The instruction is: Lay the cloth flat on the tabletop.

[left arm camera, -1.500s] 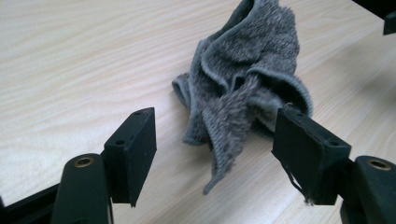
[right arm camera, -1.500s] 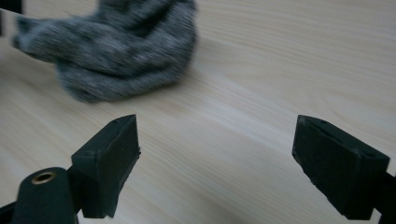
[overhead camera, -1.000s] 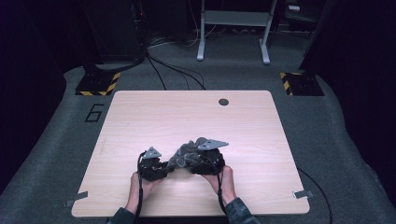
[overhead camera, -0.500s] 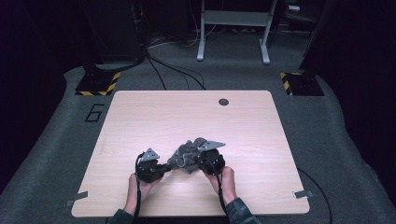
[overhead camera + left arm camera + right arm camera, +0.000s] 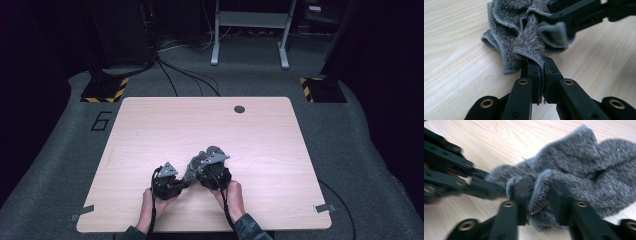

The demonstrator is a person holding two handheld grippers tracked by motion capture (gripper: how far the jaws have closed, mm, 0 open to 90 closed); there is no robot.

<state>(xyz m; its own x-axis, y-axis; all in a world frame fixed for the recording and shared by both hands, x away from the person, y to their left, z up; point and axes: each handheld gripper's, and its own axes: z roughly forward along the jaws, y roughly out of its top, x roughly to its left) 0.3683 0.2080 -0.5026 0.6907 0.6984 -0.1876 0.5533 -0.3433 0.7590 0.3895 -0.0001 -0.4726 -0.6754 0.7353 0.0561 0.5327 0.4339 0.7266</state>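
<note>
While both my claws meet at the near middle of the table, this is how things lie:

Left claw (image 5: pixel 541 75): my jaws are pressed together on a hemmed edge of the cloth (image 5: pixel 524 27); the fabric runs down between the pads.

Right claw (image 5: pixel 537 192): my jaws have just been easing apart a little, with a thick fold of cloth (image 5: pixel 584 167) bunched between them and pressed by both pads.

Claws together: in the left gripper view the right claw (image 5: pixel 584 15) comes in from the top right and bites the same bundle just beyond my left jaws; in the right gripper view the left claw (image 5: pixel 481 186) comes in from the left and touches the cloth beside my right jaws.

Cloth: grey, fluffy, crumpled into a heap with a lighter hem; it rests on the table and stretches away from the claws.

From above: left claw (image 5: pixel 167 182) and right claw (image 5: pixel 212 172) sit close side by side, cloth (image 5: pixel 197 160) between and just past them, my hands behind.

Table (image 5: pixel 260 150): pale wood, with a dark round hole (image 5: pixel 239 109) near its far edge, well apart from the cloth.
</note>
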